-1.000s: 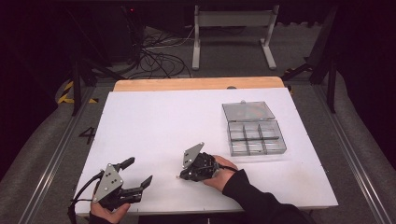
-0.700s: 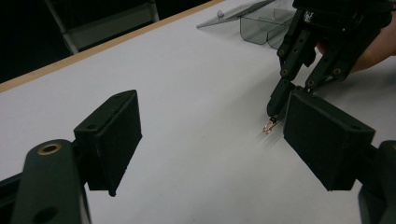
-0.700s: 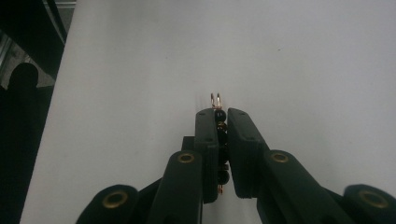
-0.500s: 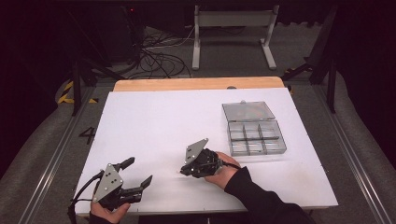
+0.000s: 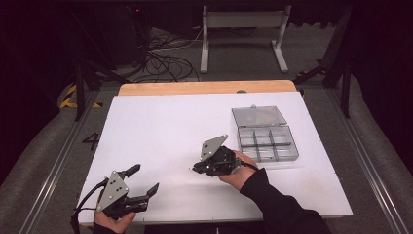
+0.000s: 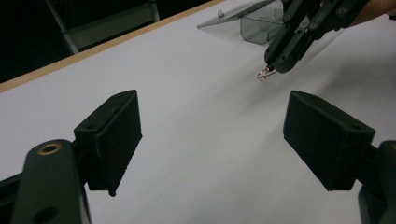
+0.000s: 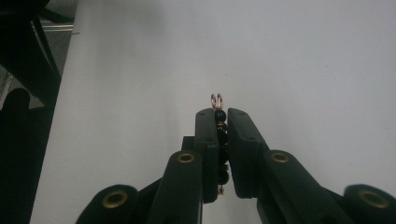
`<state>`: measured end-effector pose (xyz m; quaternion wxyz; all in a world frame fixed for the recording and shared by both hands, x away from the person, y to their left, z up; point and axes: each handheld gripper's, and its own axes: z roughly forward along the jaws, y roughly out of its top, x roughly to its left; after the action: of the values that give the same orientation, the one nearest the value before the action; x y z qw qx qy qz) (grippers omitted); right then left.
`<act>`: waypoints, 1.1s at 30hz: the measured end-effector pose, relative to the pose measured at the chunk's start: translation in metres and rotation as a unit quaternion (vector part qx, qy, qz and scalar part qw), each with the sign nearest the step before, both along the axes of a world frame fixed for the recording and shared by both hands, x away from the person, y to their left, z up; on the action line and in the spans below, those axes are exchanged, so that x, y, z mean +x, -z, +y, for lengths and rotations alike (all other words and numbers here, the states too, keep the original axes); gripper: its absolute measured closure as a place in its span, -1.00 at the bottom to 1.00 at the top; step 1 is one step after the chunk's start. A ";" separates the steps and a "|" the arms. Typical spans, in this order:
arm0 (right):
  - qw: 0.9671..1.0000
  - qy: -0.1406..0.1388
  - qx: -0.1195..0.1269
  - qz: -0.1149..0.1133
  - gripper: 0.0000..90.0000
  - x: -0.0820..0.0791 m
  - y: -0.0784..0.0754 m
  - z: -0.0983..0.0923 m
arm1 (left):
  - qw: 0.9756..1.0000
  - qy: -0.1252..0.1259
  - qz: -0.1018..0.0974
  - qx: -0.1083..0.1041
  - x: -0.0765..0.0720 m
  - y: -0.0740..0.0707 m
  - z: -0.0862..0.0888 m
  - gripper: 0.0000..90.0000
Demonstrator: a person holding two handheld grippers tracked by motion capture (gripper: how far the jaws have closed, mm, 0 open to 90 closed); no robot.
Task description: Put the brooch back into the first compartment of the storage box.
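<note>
Above the white table, right tongs grip a beaded piece lengthwise, rings forward; left tongs open.

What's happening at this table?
A person at a white table holds a two-jaw gripper in each hand. The right gripper is shut on a small beaded piece, dark beads with copper-coloured wire loops poking past the tips, and holds it above the table. Behind it sits a clear compartment box with its lid open. The left gripper waits near the front edge, jaws open and empty.
</note>
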<state>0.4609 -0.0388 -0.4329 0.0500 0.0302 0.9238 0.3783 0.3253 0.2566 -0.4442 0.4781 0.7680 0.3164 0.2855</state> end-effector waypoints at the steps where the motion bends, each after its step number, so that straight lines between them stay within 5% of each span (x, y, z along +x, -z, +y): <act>1: 1.000 0.004 0.001 -0.001 0.84 0.002 -0.002 -0.002 | 1.000 0.000 0.000 0.000 0.000 0.000 0.000 -0.55; 33: 0.997 0.069 -0.002 -0.026 0.84 0.026 -0.025 -0.045 | 1.000 -0.001 0.000 0.001 0.000 0.000 0.000 -0.55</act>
<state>0.4870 -0.0838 -0.4074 0.1001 0.0840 0.9188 0.3726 0.3255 0.2564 -0.4444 0.4773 0.7679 0.3172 0.2861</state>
